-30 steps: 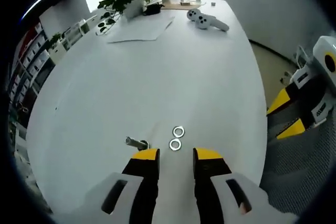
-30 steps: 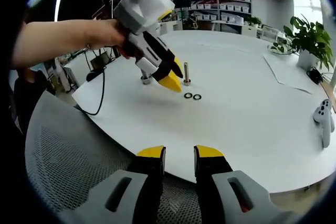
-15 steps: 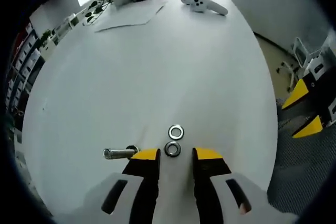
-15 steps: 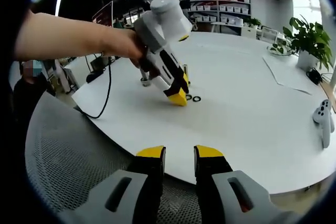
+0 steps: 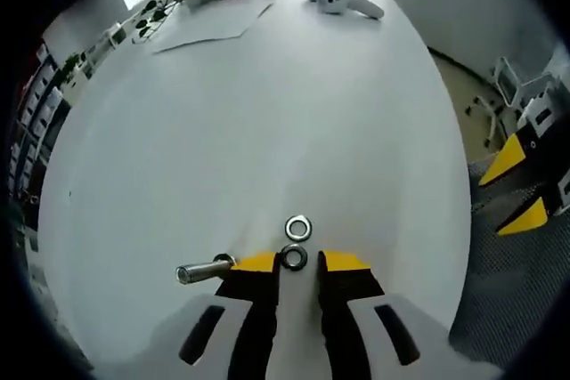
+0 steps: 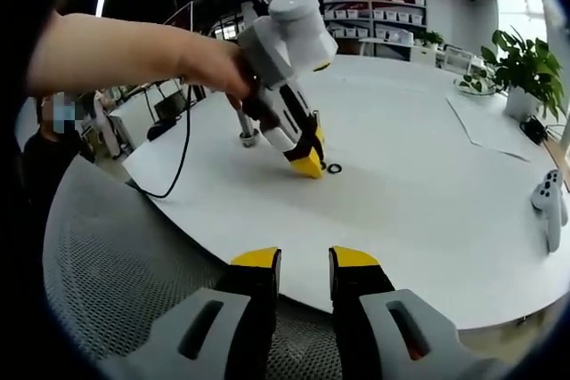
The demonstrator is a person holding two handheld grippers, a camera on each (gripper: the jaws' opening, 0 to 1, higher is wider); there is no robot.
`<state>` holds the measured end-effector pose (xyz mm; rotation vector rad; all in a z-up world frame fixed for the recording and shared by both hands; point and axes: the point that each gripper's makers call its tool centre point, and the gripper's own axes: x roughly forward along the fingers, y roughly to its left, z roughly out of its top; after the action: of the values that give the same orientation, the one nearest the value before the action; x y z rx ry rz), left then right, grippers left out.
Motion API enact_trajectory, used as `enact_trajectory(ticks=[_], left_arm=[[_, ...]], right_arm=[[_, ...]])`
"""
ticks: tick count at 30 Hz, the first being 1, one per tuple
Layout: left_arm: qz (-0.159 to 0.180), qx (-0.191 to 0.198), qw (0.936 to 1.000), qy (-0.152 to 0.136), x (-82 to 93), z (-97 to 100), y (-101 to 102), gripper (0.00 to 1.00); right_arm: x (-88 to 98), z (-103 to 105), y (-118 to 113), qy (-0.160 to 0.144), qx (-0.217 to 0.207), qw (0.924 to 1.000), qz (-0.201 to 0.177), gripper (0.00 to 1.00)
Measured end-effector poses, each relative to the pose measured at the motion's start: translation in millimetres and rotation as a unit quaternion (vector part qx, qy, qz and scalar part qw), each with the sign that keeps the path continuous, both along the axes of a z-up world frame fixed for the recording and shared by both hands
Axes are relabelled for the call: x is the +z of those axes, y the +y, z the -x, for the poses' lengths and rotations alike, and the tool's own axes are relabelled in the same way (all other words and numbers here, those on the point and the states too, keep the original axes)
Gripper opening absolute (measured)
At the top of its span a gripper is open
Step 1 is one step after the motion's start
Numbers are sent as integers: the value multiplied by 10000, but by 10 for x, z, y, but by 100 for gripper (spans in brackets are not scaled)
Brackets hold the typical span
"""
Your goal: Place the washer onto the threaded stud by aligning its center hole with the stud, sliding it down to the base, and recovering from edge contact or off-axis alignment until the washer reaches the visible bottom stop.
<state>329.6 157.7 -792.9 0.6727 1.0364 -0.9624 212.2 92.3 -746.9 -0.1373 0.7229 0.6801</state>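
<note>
In the left gripper view, my left gripper (image 5: 292,264) sits low in the frame, its yellow tips a narrow gap apart around the nearer washer (image 5: 292,258), which lies flat on the white table (image 5: 267,113); I cannot tell whether they touch it. A second washer (image 5: 298,228) lies just beyond. The threaded stud (image 5: 203,270) stands at lower left beside the left tip. My right gripper (image 6: 305,260) hangs slightly parted, holding nothing, over the near table edge above a mesh chair (image 6: 116,264).

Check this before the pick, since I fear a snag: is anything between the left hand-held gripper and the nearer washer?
Nothing visible. The left hand-held gripper has its jaws either side of the nearer washer; the second washer lies beyond, the threaded stud off to the side.
</note>
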Motion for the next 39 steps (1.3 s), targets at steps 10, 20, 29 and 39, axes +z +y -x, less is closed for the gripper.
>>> enact_trajectory(ticks=[10, 20, 29, 39], left_arm=[[-395, 216, 9980, -440, 12, 0, 105, 8], [48, 332, 9964, -782, 475, -15, 252, 8], [81, 394, 9939, -1029, 689, -218, 280, 8], [-17, 456, 9934, -1054, 641, -419, 330, 8]], right_arm=[[-10, 8, 1, 27, 31, 10000, 16, 24], [8, -2, 9, -28, 28, 10000, -21, 24], [-8, 9, 6, 15, 46, 10000, 2, 24], [-2, 5, 7, 3, 39, 10000, -11, 24]])
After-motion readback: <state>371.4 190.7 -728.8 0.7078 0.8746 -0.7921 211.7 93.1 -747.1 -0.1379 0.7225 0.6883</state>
